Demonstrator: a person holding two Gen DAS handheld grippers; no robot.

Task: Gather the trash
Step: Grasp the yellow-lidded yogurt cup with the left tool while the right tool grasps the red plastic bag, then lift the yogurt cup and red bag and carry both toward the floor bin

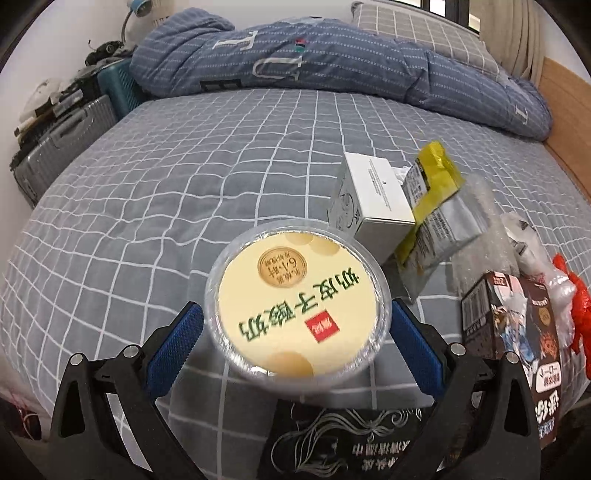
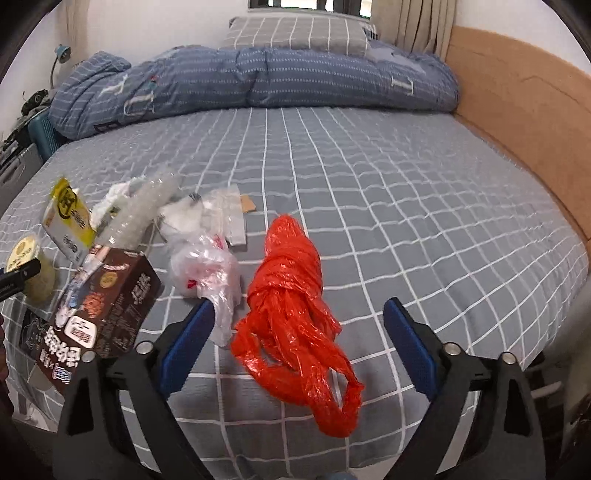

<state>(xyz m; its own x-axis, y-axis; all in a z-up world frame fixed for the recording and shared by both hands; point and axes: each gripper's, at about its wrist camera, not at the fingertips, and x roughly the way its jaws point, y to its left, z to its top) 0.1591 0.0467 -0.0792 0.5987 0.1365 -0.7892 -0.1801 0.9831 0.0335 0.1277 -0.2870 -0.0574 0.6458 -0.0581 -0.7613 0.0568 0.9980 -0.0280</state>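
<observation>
The right claw point(image 2: 299, 332) is spread wide, and the red plastic bag point(image 2: 291, 306) lies on the bed point(image 2: 406, 206) between its blue fingers, touching neither. The left claw point(image 1: 297, 328) pinches a round yellow-lidded cup point(image 1: 297, 302) by its sides, beside the trash pile.

Both views evenly lit, soft daylight; source appears to be the window point(image 2: 310, 3) behind the pillow (only its lower edge shows). Shadows weak and diffuse under the trash on the bed point(image 2: 406, 192). Mild glare on the round lid point(image 1: 297, 306) and the red bag point(image 2: 291, 314). Strong fisheye bending: sheet grid curves outward, corners vignetted black. Slight softness throughout; clear bag point(image 2: 207, 273) smeared.
</observation>
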